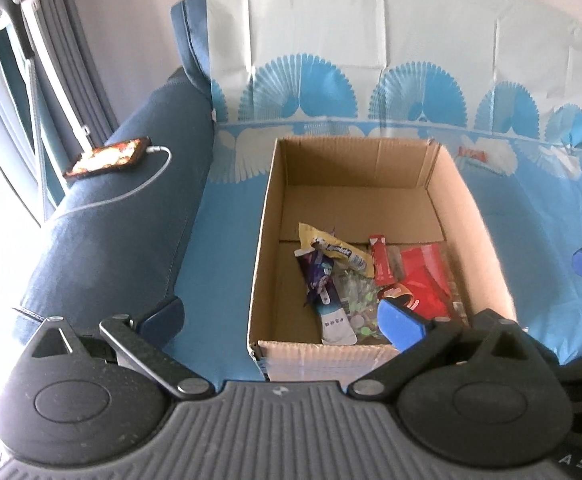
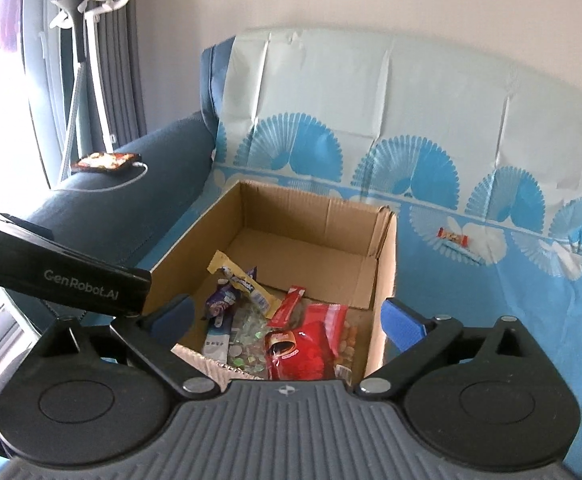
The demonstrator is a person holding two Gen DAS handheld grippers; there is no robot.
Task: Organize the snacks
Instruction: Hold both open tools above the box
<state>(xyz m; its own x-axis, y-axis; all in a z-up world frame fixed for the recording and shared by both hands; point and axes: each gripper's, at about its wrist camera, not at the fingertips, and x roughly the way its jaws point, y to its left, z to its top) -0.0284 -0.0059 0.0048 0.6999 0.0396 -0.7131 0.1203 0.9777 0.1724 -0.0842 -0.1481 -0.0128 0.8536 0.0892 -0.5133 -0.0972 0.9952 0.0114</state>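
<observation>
An open cardboard box [image 1: 355,164] [image 2: 311,216] stands on the covered sofa seat. In its near part lie a yellow pack [image 1: 335,252], a purple pack [image 1: 317,276], a red stick [image 1: 383,264], a red bag [image 1: 423,280] [image 2: 311,340] and a clear bag of green candies [image 1: 355,300]. One small wrapped snack [image 2: 453,236] [image 1: 473,155] lies on the cover to the right of the box. My left gripper [image 1: 283,320] hovers open above the box's near edge, holding nothing. My right gripper [image 2: 289,320] is open over the same corner, also holding nothing.
A phone [image 1: 107,158] on a white charging cable rests on the dark blue armrest [image 1: 123,240] left of the box. A white stand [image 2: 91,4] leans by the curtained window. The blue patterned cover [image 2: 491,300] spreads over the seat and backrest.
</observation>
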